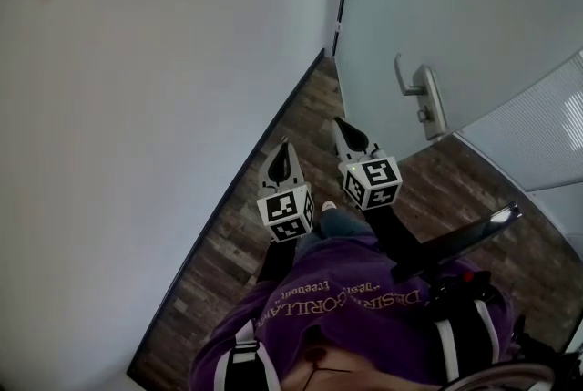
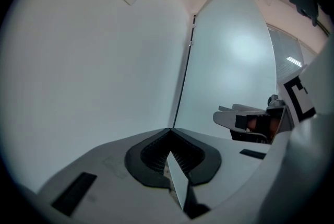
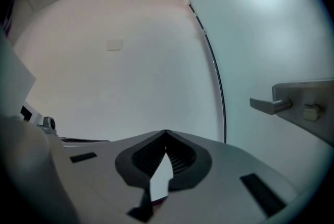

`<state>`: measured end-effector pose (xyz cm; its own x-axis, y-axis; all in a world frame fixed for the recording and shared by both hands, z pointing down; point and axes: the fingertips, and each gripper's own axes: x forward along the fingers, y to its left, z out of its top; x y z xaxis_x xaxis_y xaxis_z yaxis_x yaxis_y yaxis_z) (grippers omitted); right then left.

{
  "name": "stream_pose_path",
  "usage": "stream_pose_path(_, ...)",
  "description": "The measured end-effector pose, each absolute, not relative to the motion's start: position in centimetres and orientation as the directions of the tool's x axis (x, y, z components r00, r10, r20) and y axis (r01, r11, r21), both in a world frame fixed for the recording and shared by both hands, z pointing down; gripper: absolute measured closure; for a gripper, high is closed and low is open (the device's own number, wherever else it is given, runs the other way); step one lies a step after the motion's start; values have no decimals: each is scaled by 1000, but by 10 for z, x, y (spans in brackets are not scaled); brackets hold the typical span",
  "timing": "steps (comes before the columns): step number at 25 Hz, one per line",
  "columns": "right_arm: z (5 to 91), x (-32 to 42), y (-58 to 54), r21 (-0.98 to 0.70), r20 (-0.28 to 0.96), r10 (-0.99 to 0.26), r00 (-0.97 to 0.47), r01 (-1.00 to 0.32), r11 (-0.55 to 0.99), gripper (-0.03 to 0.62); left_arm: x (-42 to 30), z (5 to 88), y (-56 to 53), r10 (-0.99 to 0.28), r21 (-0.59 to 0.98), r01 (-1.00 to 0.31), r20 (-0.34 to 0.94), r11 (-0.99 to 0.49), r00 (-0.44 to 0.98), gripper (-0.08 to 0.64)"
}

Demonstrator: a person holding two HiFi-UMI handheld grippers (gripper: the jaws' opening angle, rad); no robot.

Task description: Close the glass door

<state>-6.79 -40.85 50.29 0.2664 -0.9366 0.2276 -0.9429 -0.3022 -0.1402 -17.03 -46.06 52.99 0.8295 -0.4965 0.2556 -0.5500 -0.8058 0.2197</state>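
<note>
The frosted glass door (image 1: pixel 455 6) fills the upper right of the head view, with a metal lever handle (image 1: pixel 414 88) on its near face. In the corner its hinge edge (image 1: pixel 339 6) meets the white wall. My left gripper (image 1: pixel 284 146) is shut and empty, pointing at the floor strip beside the wall. Just right of it my right gripper (image 1: pixel 338 122) is shut and empty too, short of the door and left of the handle. The handle (image 3: pixel 271 105) shows at right in the right gripper view, beyond the shut tips (image 3: pixel 166 132). Ahead of the left gripper (image 2: pixel 170 130) lies the door (image 2: pixel 229 61).
A white wall (image 1: pixel 137 88) runs along the left, with a small plate (image 3: pixel 114 44) on it. Dark wood flooring (image 1: pixel 237 243) forms a narrow wedge between wall and door. A ribbed glass panel (image 1: pixel 547 134) stands at right. A black bar (image 1: pixel 460 239) crosses near my purple shirt (image 1: pixel 346 307).
</note>
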Motion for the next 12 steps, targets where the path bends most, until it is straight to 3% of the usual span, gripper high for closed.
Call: stream_pose_path(12,487,7,-375,-151,201,-906,372,-902,-404,601,-64,513,-432,-353,200,-401,235,-894,906,560)
